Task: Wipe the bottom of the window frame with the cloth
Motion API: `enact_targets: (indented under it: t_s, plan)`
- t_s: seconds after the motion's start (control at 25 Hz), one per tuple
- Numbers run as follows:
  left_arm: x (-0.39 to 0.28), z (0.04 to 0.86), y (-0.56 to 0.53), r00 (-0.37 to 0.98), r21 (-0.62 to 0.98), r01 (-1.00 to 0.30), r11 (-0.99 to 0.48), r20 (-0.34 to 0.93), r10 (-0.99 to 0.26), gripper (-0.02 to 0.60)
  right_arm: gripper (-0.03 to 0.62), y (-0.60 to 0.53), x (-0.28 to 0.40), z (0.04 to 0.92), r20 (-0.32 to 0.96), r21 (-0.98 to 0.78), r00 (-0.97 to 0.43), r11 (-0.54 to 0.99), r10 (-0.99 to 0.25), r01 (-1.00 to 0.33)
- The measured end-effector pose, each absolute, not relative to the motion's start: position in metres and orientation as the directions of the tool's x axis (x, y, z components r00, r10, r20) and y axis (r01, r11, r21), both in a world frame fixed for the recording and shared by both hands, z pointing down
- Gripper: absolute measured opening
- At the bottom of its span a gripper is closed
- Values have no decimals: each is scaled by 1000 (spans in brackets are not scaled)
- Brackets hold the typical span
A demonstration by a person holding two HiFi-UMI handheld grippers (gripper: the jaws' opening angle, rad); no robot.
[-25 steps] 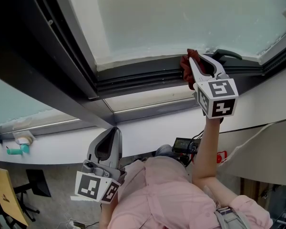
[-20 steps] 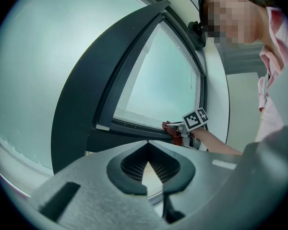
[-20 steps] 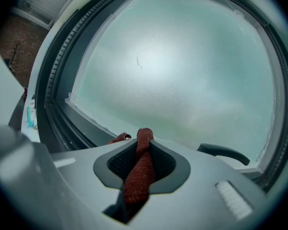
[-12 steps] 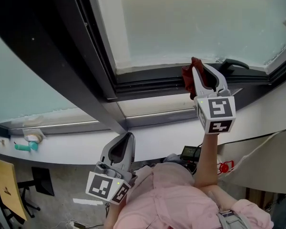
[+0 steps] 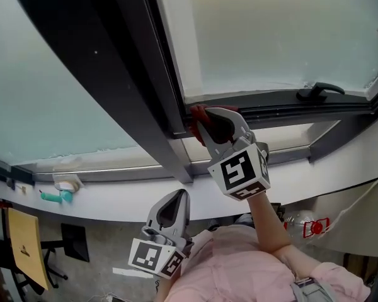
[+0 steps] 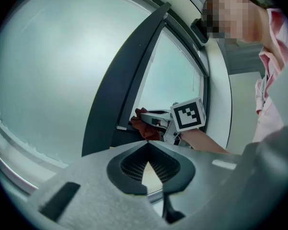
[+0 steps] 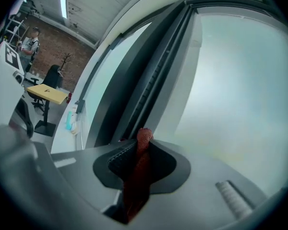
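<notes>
Window frame (image 5: 283,110), cloth (image 5: 196,111) in right gripper (image 5: 205,123)

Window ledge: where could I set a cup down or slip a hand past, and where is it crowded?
Free: the white ledge between the teal item and the right gripper, and again right of it under the window handle. Crowded: the frame corner, where that gripper holds the cloth.
</notes>
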State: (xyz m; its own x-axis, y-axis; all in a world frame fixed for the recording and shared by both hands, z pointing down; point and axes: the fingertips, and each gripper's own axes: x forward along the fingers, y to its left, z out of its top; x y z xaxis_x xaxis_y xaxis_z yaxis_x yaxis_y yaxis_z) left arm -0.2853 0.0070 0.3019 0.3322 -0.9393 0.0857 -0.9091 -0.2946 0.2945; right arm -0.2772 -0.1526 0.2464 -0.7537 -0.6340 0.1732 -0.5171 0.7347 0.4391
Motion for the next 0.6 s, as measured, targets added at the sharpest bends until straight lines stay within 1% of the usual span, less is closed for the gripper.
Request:
enact_targets:
  t_s: [0.12,0.32,0.6]
  plan:
    - [-297,303,18,301,297,-918,-263,90,-949,-3,72,-149,-296,255,201,451,-759,746,-620,-490]
    - [-311,304,30,260,302,-927,-223,90,-961,-3,71,-155,-307,270,238,508,-709,707,-664,-492]
    - [-311,308,35,270,314,-921,-230,91,-959,-3,69,-155,-309,274,231,527,-688,683,-688,-506]
